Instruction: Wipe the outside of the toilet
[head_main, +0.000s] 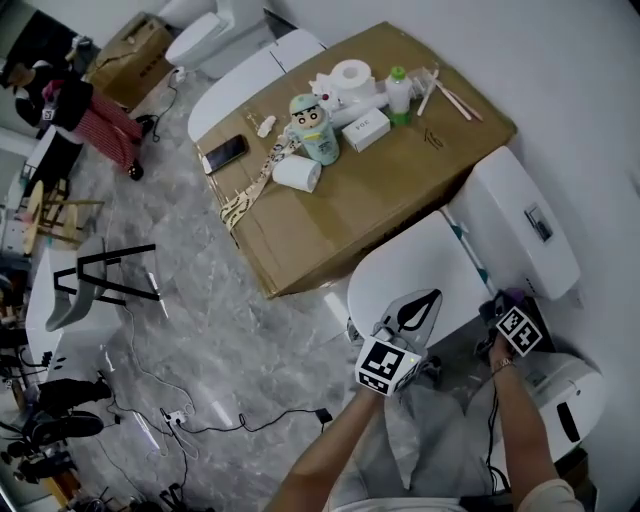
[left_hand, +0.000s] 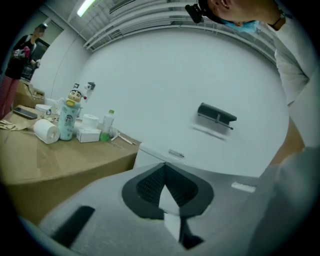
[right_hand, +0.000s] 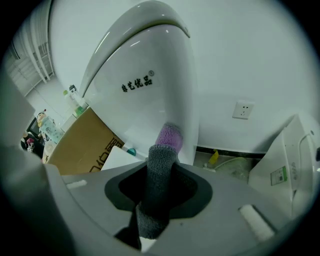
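Note:
The white toilet (head_main: 420, 265) stands against the wall, its tank (head_main: 520, 220) behind the closed lid. My left gripper (head_main: 420, 305) hovers over the front of the lid; in the left gripper view my left gripper (left_hand: 165, 172) is shut with nothing between its pads, pointing at the tank (left_hand: 165, 155). My right gripper (head_main: 503, 308) is down at the toilet's right side. It (right_hand: 162, 167) is shut on a fuzzy grey and purple cloth (right_hand: 159, 195), whose purple end touches the toilet's curved outer wall (right_hand: 145, 100).
A large cardboard box (head_main: 350, 210) left of the toilet carries toilet rolls, a bottle, a cartoon cup and a phone. A second white toilet (head_main: 570, 390) sits close on the right. A wall socket (right_hand: 244, 109) shows behind. Cables (head_main: 200, 420) trail over the floor.

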